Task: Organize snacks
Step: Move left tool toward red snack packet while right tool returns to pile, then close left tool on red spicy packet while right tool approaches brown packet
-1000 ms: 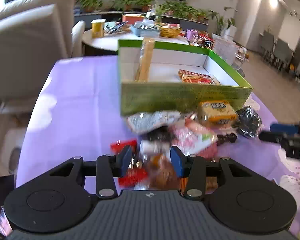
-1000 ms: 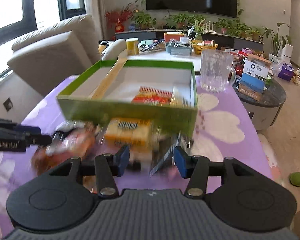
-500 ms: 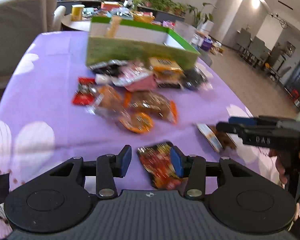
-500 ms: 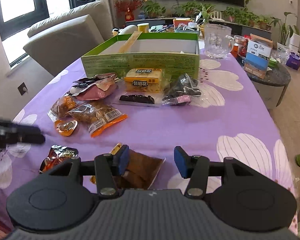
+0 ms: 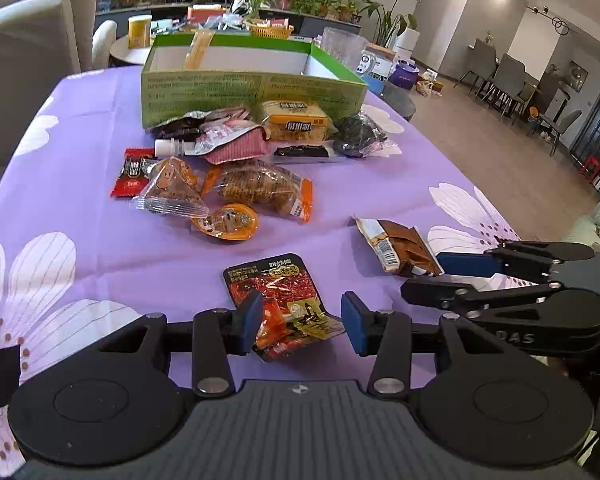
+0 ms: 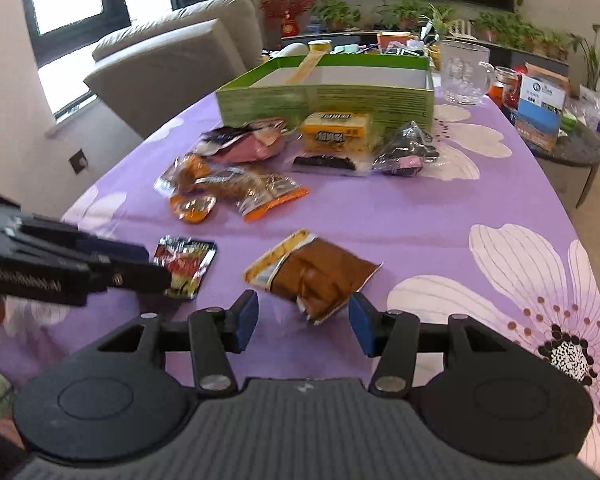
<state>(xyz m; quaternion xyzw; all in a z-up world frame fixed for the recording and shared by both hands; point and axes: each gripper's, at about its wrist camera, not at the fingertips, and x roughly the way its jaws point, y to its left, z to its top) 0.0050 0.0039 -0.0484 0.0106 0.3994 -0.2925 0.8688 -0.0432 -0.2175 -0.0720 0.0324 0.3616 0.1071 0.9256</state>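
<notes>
Left wrist view: the left hand-held gripper (image 5: pixel 300 316) hangs over the near edge of the purple flower-print tabletop (image 5: pixel 80 152), its jaws about half apart. The lower end of a red-and-black foil snack packet (image 5: pixel 278 294) lies flat between the blue pads (image 5: pixel 252 314); whether the left pad touches the packet cannot be told, and the right pad stands clear of it. To the right, a brown-and-white snack pouch (image 5: pixel 396 246) lies flat, with the tips of the right hand-held gripper (image 5: pixel 440 276) just beside it. Farther back sits a loose pile of wrapped snacks (image 5: pixel 240 168), and behind them an open green cardboard box (image 5: pixel 252 84) with a white inside.

Right wrist view: the right hand-held gripper (image 6: pixel 304 322) is wide, its jaws opening, and holds nothing. The brown-and-white snack pouch (image 6: pixel 316 276) lies on the tabletop (image 6: pixel 440 216) with its near corner reaching between the pads, touching neither. At the left, the left hand-held gripper (image 6: pixel 156 268) reaches in over the red-and-black foil snack packet (image 6: pixel 186 262). The pile of wrapped snacks (image 6: pixel 284 160) and the green cardboard box (image 6: pixel 328 96) lie beyond, with a clear glass jug (image 6: pixel 464 76) beside the box.
</notes>
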